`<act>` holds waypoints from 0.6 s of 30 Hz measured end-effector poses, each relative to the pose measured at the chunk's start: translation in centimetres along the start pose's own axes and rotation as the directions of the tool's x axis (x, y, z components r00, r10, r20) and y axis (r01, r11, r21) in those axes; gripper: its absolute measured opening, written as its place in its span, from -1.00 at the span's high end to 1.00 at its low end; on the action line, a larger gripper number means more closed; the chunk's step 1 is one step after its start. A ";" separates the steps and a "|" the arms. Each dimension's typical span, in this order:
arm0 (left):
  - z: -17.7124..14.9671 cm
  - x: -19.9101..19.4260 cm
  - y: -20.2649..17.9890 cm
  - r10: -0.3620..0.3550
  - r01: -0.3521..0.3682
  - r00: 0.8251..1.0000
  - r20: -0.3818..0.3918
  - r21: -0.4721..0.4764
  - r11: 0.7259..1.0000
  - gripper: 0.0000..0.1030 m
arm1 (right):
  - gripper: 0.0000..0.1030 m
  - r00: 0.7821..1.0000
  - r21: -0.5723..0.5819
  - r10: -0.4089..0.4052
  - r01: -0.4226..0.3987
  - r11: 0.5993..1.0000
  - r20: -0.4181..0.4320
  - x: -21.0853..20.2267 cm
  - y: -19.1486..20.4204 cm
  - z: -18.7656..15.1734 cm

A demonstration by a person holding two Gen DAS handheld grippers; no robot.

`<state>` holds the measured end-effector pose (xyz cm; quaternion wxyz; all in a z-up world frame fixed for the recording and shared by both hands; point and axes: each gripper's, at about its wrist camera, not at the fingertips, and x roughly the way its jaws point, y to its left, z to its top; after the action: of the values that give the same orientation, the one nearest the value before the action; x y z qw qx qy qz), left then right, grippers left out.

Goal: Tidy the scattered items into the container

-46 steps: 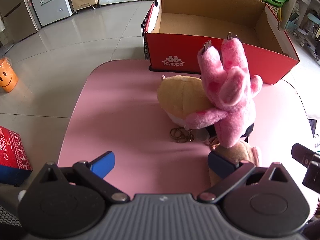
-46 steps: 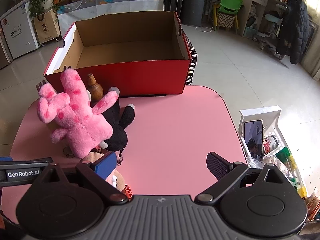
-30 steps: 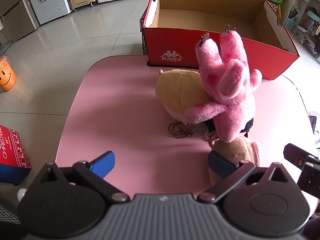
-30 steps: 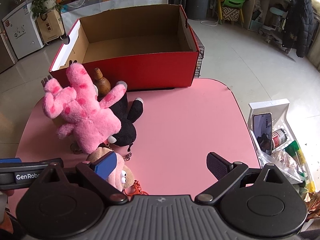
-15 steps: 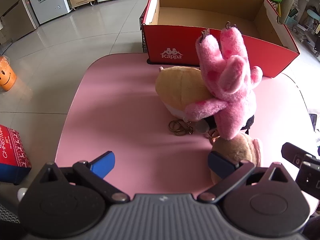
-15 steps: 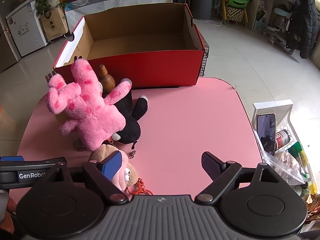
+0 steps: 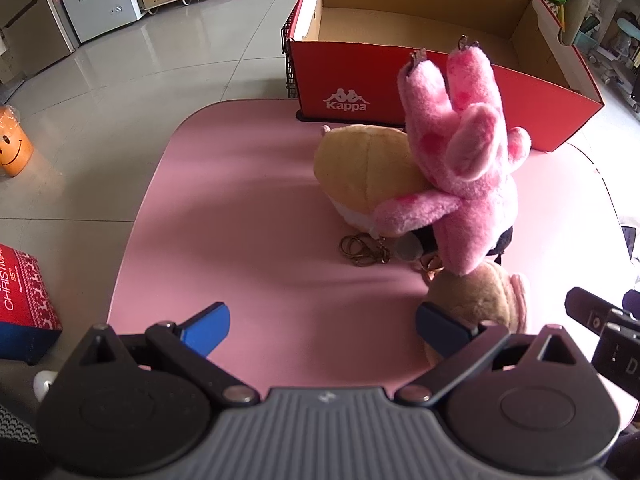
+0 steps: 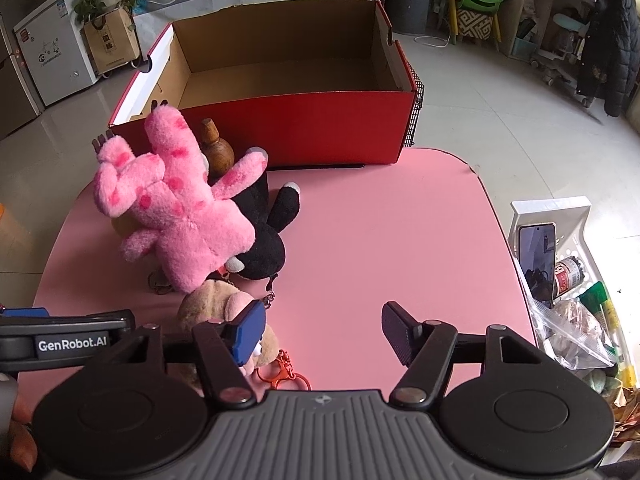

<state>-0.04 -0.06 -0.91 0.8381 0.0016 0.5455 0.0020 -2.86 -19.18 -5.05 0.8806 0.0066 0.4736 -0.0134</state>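
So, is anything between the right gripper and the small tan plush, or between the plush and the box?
Nothing blocks the open right gripper from the tan plush. Toward the red box, the pink plush and black plush lie in between.

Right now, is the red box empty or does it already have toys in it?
Empty. The red box shows only bare cardboard floor inside, and the pink plush and other toys lie on the table.

Both tongs, left (image 7: 322, 326) and right (image 8: 324, 330), hover low with fingers spread wide, holding nothing.
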 end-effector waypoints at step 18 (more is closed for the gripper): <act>-0.4 -0.5 -0.1 -0.035 0.036 0.998 0.050 -0.017 0.999 -0.99 | 0.27 0.999 0.003 0.015 -0.015 1.000 -0.039 0.6 0.0 -0.4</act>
<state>-0.59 -0.11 -0.56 0.8513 -0.0157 0.5243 -0.0079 -2.84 -19.21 -5.79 0.8713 0.0117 0.4906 -0.0073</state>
